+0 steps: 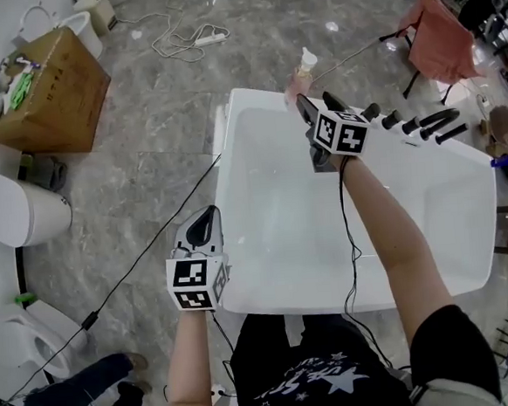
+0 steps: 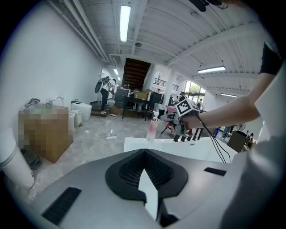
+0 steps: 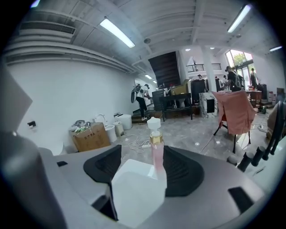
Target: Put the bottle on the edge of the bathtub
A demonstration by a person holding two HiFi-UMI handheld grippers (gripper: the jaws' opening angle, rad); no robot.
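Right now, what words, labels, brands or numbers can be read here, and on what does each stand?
No text reads clearly.
Brown cardboard box: dark print on its side, too small to read.
Black T-shirt: white lettering with stars, distorted, unreadable.
Pink bottle with white cap: no legible label.

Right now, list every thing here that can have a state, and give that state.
Bottle: upright on the bathtub's far edge, cap on.
Bathtub: no water visible inside.
Right hand-held gripper: jaws apart, with the bottle at the gap between its tips, not clamped.
Left hand-held gripper: jaws together, holding nothing, beside the bathtub's near left corner.
Cardboard box: open at the top, items inside.
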